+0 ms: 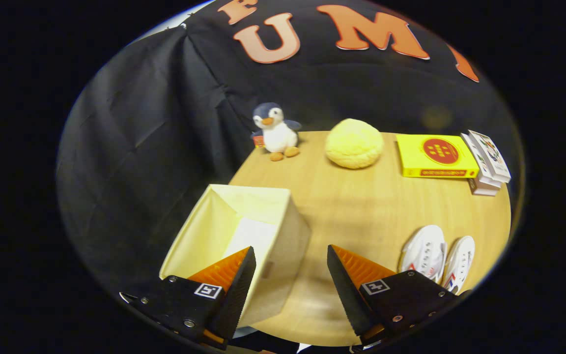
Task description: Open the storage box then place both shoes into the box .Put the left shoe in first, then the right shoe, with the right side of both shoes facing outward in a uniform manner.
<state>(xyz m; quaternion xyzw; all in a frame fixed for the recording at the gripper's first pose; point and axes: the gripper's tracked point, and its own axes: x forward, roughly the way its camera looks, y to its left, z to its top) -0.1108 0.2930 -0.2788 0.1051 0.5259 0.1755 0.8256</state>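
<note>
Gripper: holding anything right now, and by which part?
Nothing held. The gripper has its fingers spread wide with only table between them, the storage box beside one finger.

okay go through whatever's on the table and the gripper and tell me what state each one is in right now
storage box: open, nothing visible inside
shoes: side by side on the table, outside the box
gripper: fingers open, holding nothing
penguin toy: upright
yellow book: closed, lying flat
</note>
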